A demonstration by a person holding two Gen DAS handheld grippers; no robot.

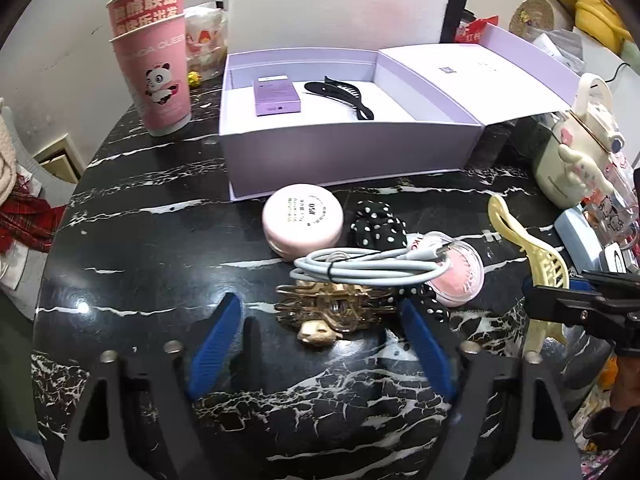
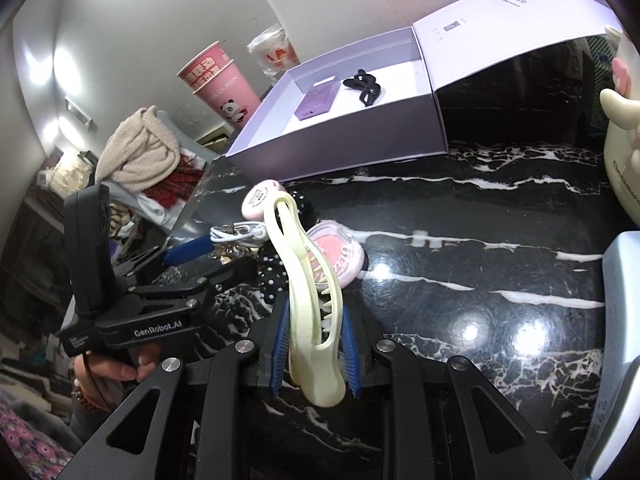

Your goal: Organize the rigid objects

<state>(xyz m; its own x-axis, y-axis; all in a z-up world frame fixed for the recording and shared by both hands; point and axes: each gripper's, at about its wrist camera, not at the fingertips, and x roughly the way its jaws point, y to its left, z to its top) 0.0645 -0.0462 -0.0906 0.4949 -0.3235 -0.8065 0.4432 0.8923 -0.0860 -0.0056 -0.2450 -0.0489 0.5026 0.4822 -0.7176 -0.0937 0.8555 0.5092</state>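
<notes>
Left wrist view. The left claw (image 1: 320,344) stands partly open, its blue pads (image 1: 216,344) on either side of the gold hair clip (image 1: 324,314), which lies on the black marbled counter (image 1: 132,264). The pads do not touch the clip; a gap shows on both sides. Just beyond the clip sits a coiled grey cable (image 1: 372,270) tied with a black band, lying partly over a clear jar with pink contents (image 1: 460,280) and a black polka-dot scrunchie (image 1: 374,226). A pink round compact (image 1: 303,222) rests just in front of the lilac box (image 1: 344,152). The box is open, with its lid (image 1: 476,80) folded out to the right; inside lie a small purple carton (image 1: 276,96) and a black hair clip (image 1: 340,94), apart from each other, with bare floor in the box to the right of them. Left of the cluster the counter is bare out to its rounded edge. Two stacked pink paper cups (image 1: 160,72) stand left of the box.

Right wrist view. The right claw (image 2: 316,344) is closed tight on a cream hair clip (image 2: 308,292), gripping its lower, toothed part; the clip's looped end points up and away, over the cluster. The left claw's body and the hand (image 2: 116,368) holding it show at left. To the right, the counter is open between the jar and a pale blue case (image 2: 616,344) at the frame edge.
</notes>
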